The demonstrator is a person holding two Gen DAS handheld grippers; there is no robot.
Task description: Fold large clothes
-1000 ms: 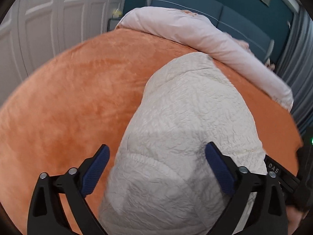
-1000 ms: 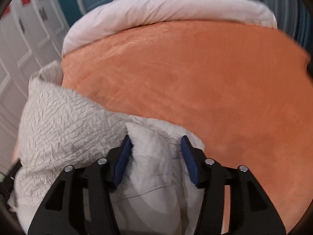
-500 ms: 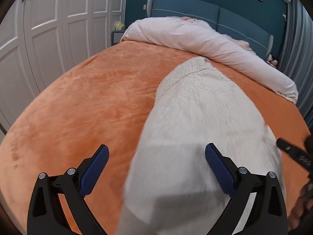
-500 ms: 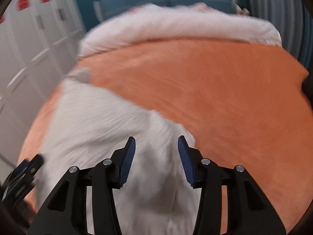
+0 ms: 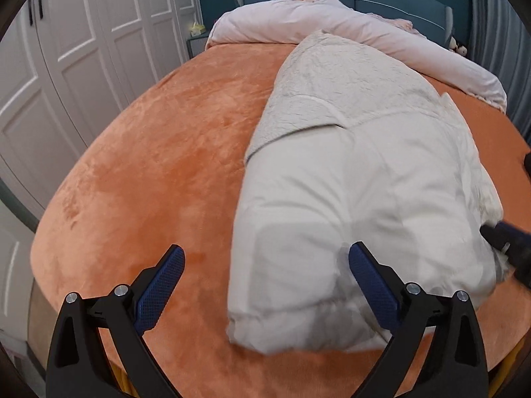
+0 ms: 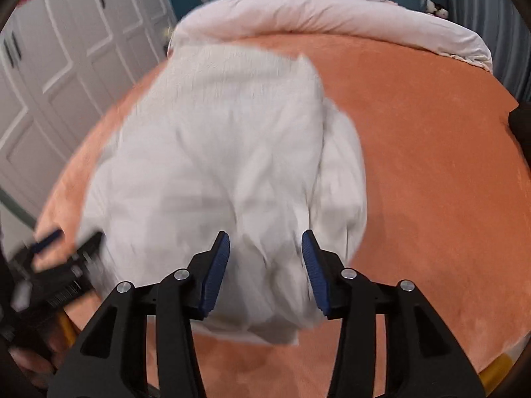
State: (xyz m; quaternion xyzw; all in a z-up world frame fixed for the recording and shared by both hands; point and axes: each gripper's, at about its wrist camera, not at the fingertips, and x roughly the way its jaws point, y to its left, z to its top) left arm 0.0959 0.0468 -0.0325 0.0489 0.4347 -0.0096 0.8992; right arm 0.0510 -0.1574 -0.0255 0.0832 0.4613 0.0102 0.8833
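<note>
While both tongs [image 5: 265,278] [image 6: 264,258] gape apart, the crinkled cream garment [image 5: 358,172] lies bunched on plush orange blanket [image 5: 159,165].

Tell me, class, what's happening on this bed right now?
A person with a handheld gripper in each hand is folding a large cream garment on an orange blanket. The garment lies bunched in a thick bundle, its textured side showing at the far end. The left gripper has wide-open jaws and grips nothing. The right gripper has its jaws parted around the garment's near edge; blur hides whether they touch it. A rolled pink duvet lies at the headboard end.
</note>
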